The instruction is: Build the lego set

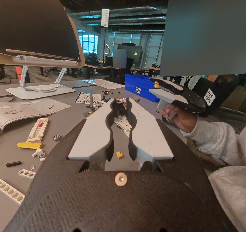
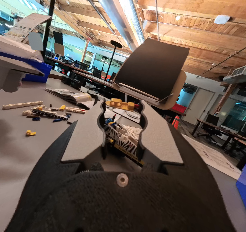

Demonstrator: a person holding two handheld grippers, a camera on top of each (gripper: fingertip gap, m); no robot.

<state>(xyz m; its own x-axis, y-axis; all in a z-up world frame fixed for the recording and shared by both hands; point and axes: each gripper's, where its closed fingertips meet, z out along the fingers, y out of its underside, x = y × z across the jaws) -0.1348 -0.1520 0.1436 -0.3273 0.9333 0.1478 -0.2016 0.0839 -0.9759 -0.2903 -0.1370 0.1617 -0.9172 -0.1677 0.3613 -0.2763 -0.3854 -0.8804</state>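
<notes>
A yellow part is gripped at the tips of the right gripper, its long axis lying across the fingers, from 9 to 3 o'clock. The part is held in the air. In the left wrist view this gripper is seen at 2 o'clock, raised above the table.

The model, white with zebra stripes, lies on the table below the part, at 6 o'clock from it in the right wrist view. A descent toward the model is judged to be the coming move.

The left gripper is nearer to the model, which is seen between its fingers with the long axis from 11 to 5 o'clock. The fingers are narrowly apart; whether the model is pinched cannot be told.

Loose pieces are scattered at 9 o'clock.
</notes>
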